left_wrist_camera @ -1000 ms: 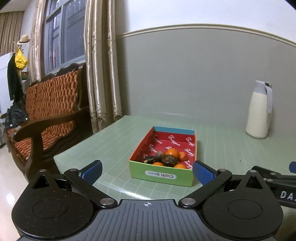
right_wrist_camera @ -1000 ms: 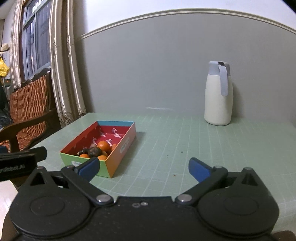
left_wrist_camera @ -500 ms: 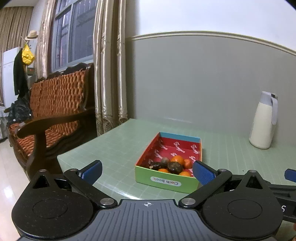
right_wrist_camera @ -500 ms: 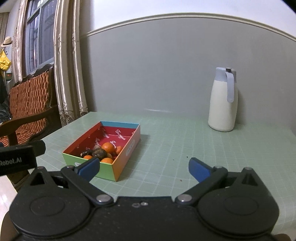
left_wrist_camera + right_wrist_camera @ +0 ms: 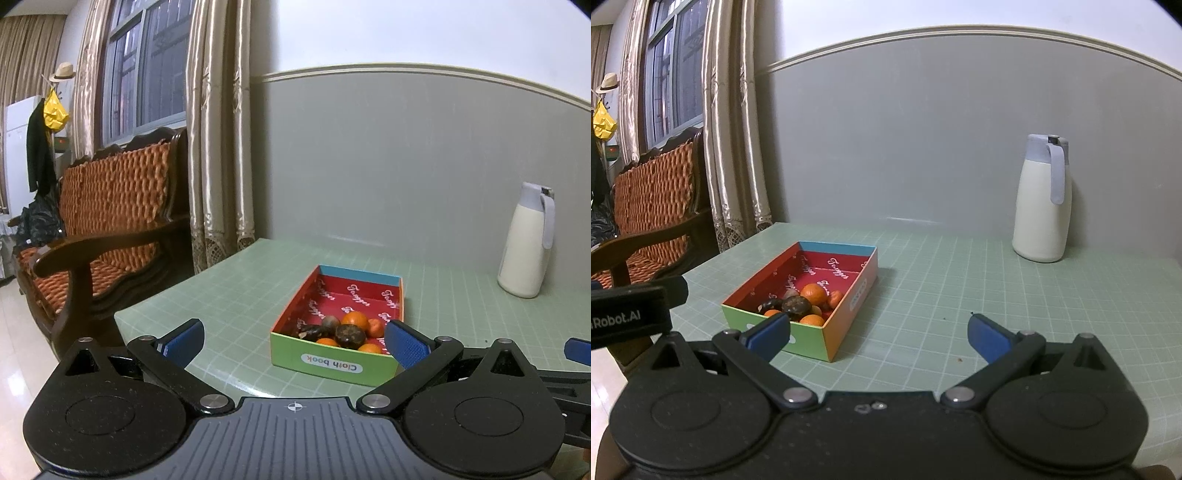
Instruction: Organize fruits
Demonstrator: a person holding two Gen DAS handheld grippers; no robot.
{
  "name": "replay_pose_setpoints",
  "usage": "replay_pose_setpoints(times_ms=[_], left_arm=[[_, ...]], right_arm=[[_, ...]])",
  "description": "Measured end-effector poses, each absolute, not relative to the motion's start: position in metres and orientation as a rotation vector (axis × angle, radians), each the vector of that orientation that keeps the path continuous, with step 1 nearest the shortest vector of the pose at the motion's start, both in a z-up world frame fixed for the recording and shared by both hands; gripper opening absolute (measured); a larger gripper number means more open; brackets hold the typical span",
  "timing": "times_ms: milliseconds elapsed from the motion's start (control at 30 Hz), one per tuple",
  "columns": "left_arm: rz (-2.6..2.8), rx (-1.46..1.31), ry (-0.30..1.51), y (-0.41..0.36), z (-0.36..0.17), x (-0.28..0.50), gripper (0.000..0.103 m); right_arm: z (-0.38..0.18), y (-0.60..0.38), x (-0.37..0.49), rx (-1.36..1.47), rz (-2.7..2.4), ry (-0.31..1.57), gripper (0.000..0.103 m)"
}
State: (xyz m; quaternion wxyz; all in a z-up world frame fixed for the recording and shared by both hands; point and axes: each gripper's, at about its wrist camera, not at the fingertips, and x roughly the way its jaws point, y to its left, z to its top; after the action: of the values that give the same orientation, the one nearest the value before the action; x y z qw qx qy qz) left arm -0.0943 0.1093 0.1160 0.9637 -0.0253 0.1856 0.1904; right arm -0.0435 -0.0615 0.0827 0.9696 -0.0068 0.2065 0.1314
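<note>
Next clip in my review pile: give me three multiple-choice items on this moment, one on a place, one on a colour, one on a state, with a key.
1. Where does the fruit lie in the box?
A. at the end nearest the cameras
B. at the far end
C. spread evenly

2. What colour is the box's inside?
A. yellow
B. red
C. white

3. How do the two claws stand?
A. both shut on fruit
B. one open, one shut
C. both open and empty

Key: 1 A, the oranges and dark fruit crowd behind the green "Cloth book" wall. 2 B, red lining with white script shows in both views. 3 C, the left claw and right claw have their blue fingers wide apart, holding nothing.
</note>
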Motion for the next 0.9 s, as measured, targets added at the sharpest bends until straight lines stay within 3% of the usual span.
replay_pose_setpoints(times_ms=[900], left_arm=[[0.357, -0.063, 0.372, 0.112, 0.115, -0.091, 0.103]], right_arm=[[0.0846, -0.0532, -0.0432, -0.036, 0.287, 0.404, 0.103]])
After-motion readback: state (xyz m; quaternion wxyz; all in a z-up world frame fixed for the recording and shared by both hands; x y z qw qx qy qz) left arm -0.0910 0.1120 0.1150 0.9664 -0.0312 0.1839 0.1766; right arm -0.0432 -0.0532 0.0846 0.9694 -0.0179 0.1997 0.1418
